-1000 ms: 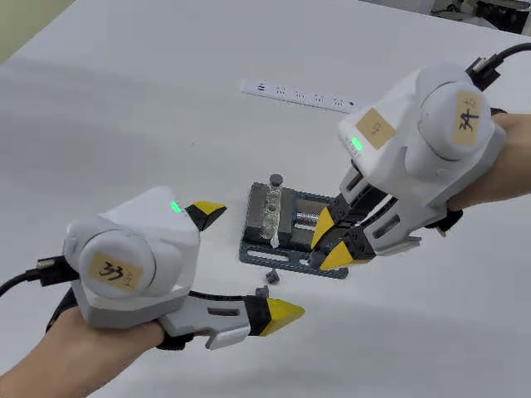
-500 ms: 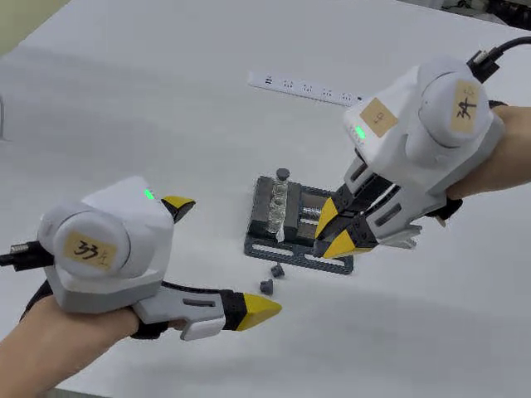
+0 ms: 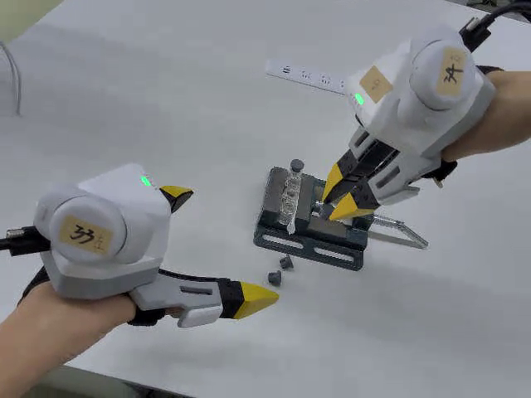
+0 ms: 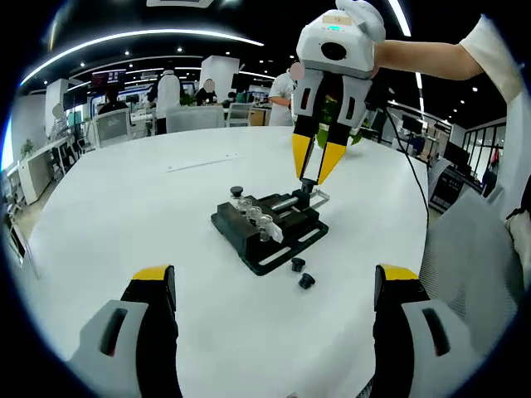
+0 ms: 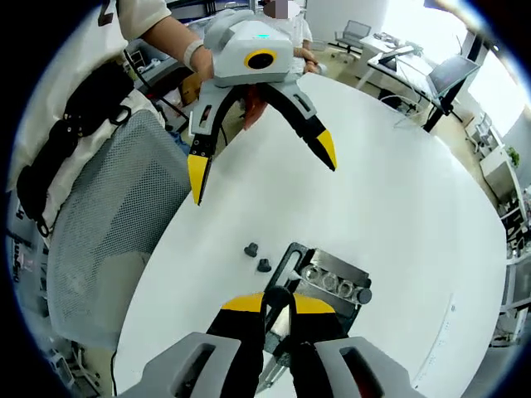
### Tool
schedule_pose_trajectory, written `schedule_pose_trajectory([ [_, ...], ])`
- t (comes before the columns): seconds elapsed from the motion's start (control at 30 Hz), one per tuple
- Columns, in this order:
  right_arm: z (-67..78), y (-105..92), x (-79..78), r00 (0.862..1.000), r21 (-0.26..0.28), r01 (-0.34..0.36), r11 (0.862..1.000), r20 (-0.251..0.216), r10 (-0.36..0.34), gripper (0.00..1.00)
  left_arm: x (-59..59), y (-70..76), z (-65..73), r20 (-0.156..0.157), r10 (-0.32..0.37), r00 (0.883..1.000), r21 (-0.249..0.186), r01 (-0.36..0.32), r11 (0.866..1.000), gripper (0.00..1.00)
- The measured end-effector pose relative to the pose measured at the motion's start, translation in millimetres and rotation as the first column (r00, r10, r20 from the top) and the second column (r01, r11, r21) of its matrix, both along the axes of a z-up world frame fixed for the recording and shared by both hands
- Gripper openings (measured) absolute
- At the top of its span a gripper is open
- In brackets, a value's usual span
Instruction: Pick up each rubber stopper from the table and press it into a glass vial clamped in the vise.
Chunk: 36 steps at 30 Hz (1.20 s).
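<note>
A black vise [image 3: 311, 240] [image 4: 265, 249] [image 5: 286, 261] clamps a row of glass vials [image 3: 290, 199] [image 4: 255, 220] [image 5: 336, 286]. The far vial carries a dark stopper [image 3: 296, 166] [image 4: 236, 192]. Two loose rubber stoppers [image 3: 285, 262] [image 4: 297, 264] [image 5: 250, 249] lie on the table in front of the vise. My right gripper [image 3: 340, 193] [image 4: 317, 170] [image 5: 278, 305] hovers over the vise's right side, its jaws pinched on a small dark stopper. My left gripper [image 3: 217, 247] [image 4: 274, 274] [image 5: 262, 170] stands wide open left of the loose stoppers, holding nothing.
A white power strip [image 3: 311, 76] [image 4: 199, 163] lies on the table behind the vise. The vise's metal crank handle [image 3: 402, 232] sticks out to the right. A mesh chair [image 5: 108, 240] stands at the table's near edge.
My right gripper has risen from the table beside the vise's front right and now sits above the vise. My left gripper drew back left, uncovering the second loose stopper.
</note>
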State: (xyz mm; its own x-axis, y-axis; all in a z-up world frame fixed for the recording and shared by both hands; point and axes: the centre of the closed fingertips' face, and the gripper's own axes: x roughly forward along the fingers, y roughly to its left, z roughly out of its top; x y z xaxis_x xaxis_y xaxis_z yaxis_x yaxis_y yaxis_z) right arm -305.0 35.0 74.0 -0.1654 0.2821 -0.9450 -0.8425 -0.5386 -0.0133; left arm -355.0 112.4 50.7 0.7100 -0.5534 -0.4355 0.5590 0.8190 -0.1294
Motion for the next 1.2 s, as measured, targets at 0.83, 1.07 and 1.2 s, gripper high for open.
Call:
schedule_pose_trajectory([
  [0.83, -18.2, 30.6, 59.0, 0.988, -0.085, -0.094, 0.992, 0.111, 0.103, 0.05, 4.4, 9.0, -5.5, -0.024, 0.033, 0.999, -0.018, -0.033, 0.999, 0.99],
  [1.07, -27.0, 33.3, 59.5, 0.987, -0.109, -0.110, 0.988, 0.104, 0.122, 0.05, 4.7, 9.3, -5.6, -0.027, 0.033, 0.999, -0.017, -0.033, 0.999, 0.99],
  [1.2, -31.6, 30.8, 57.9, 0.986, -0.124, -0.118, 0.985, 0.102, 0.131, 0.05, 4.0, 9.8, -6.5, -0.029, 0.033, 0.999, -0.019, -0.034, 0.999, 0.99],
])
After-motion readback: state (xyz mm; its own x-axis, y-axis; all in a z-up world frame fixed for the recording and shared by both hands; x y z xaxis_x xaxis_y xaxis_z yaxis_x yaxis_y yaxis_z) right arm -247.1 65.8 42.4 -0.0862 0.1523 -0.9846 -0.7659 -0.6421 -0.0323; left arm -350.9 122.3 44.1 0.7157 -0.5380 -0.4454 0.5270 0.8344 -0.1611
